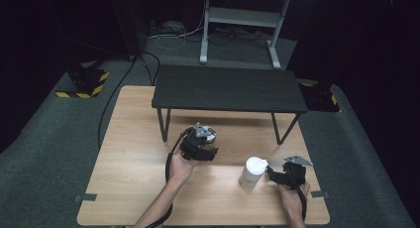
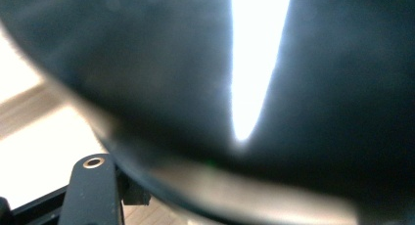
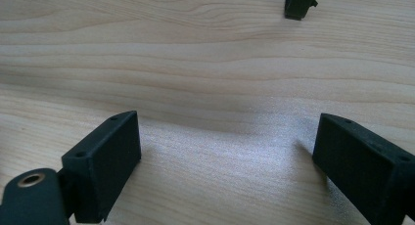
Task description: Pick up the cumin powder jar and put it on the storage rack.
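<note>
On the light wooden table [image 1: 133,153], the left hand-held gripper [image 1: 202,142] sits near the middle, just in front of a low black shelf [image 1: 228,88] that stands on thin legs across the far half of the tabletop. Under this gripper's grey three-cornered plate a round, pale-rimmed object [image 1: 212,135] peeks out, touching or just beside the jaws. In the left gripper view a large, dark, blurred rounded surface [image 2: 161,83] with one bright streak presses close against the camera, so whether the jaws are clenched on it or released cannot be told. The right hand-held gripper [image 1: 274,172] rests near the front right edge, just beside a white lidded cup [image 1: 252,172] that stands upright between the two hands. In the right gripper view its jaws are spread wide apart over bare wood grain, holding nothing, with a small black foot [image 3: 298,4] at the top edge. Beyond the table, grey carpet, cables and a white desk frame [image 1: 242,25] are seen.
</note>
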